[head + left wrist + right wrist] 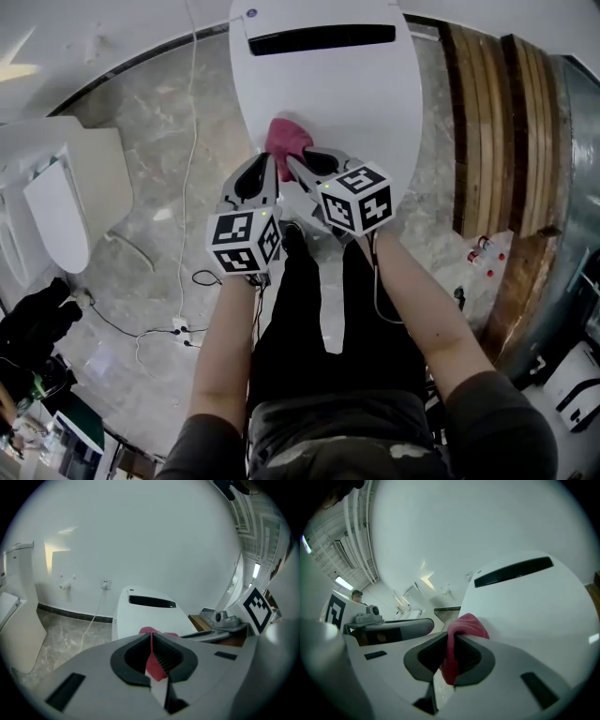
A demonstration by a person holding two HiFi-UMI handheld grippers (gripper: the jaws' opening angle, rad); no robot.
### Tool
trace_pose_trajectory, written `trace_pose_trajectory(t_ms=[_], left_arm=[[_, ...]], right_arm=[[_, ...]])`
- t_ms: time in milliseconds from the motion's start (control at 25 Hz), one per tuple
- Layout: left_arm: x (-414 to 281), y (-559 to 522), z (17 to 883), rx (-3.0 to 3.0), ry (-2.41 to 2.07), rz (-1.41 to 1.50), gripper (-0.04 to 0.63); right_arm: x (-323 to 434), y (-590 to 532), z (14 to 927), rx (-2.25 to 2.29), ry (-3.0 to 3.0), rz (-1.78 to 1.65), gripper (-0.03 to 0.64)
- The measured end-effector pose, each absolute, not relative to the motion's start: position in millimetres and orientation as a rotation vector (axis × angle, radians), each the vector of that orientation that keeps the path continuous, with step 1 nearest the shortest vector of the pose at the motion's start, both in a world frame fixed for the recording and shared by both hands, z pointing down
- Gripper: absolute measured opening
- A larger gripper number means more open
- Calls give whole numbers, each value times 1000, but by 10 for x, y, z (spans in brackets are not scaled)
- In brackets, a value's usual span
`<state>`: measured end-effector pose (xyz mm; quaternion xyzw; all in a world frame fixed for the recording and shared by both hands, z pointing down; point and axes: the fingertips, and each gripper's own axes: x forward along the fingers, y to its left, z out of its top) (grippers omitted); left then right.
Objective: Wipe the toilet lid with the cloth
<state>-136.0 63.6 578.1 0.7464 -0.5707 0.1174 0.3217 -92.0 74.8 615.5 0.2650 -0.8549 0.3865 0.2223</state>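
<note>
Left gripper (271, 161) and right gripper (292, 162) sit side by side at frame center, each with its fingers pinching the pink cloth (286, 138). I see it bunched at the white toilet lid's (328, 89) lower end.

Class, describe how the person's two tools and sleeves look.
The left tool and right tool are light grey shells with black-lined jaw openings. Each carries a white cube printed with black square markers. The person wears dark grey short sleeves.
</note>
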Motion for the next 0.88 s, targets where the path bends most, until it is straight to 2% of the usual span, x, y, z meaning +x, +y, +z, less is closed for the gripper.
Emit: trace_pose_trajectory(t_ms=[200,400,600,880], left_arm=[[-1691,873,5866,1941,-1495,314,20],[-1719,1004,5932,1921,-1483,305,20],[-1372,1014,5971,1940,-1443,309,20],[-493,1022,5980,1998,-1362,335,20]], right_arm=[[-1154,988,6425,734,-2295,1074,41],[-1013,996,6519,808,-2255,1071,41],[-495,885,6535,890,-2227,1068,41],[720,739,6530,1104,-2164,1118,41]])
